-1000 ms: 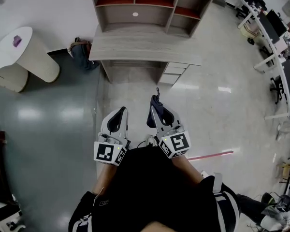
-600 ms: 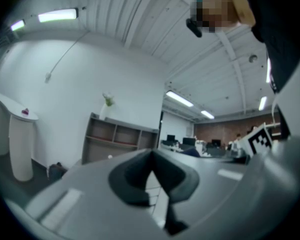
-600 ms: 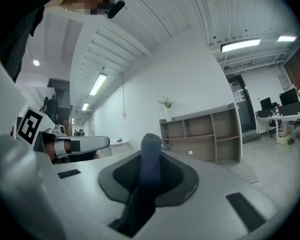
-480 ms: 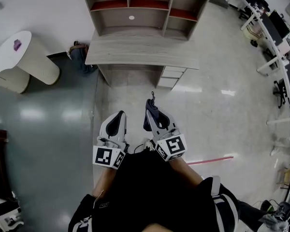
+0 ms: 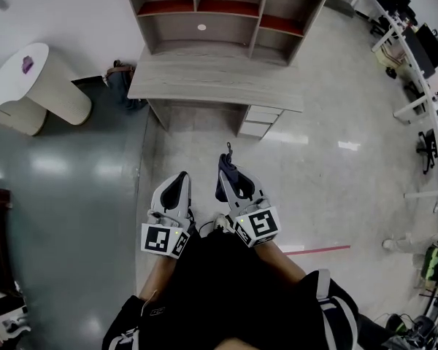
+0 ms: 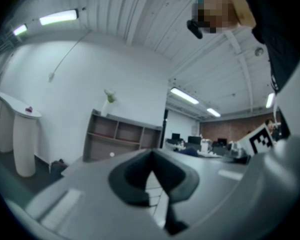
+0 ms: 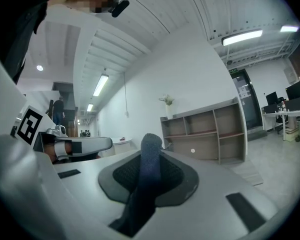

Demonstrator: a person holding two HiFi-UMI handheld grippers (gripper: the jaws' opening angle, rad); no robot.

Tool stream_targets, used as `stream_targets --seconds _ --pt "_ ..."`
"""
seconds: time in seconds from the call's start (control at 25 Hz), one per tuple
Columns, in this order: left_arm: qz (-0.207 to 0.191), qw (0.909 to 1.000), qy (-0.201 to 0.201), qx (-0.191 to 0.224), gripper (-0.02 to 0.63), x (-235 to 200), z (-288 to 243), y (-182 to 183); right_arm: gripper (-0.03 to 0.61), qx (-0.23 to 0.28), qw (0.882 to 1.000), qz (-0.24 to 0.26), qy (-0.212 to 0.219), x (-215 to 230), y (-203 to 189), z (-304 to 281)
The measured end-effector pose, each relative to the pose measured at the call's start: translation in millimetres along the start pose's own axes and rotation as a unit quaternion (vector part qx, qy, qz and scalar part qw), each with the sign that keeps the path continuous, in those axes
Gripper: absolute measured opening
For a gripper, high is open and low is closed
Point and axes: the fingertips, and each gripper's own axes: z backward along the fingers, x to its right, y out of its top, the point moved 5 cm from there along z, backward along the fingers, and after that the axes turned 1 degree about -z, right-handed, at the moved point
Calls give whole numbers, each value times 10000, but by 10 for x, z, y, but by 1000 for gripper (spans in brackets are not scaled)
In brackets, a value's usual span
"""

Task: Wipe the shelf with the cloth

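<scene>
Right now, your right tool (image 7: 151, 151) has its jaws pressed onto the dark cloth (image 7: 149, 170), which stands up between them and pokes out past the tips. Your left tool (image 6: 151, 156) has its jaws brought together at the tips with nothing between them. You hold both tools side by side close to your body, above the pale floor (image 5: 328, 173). The shelf (image 5: 204, 22) stands ahead, well apart from the cloth, behind the grey table (image 5: 212, 77).
</scene>
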Motion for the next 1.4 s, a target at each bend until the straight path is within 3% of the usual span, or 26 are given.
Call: stream_targets --seconds 0.28,1.0,1.4 --pt "-62 9996 -248 97 5 -315 -407 62 54 64 9999 52 -109 129 45 -452" --pt "63 9959 -876 223 5 -2184 -1198 431 54 57 9961 238 -843 32 343 -2373" --pt "305 9970 -697 136 5 -2798 -1493 436 54 13 9955 263 -912 143 487 -2989"
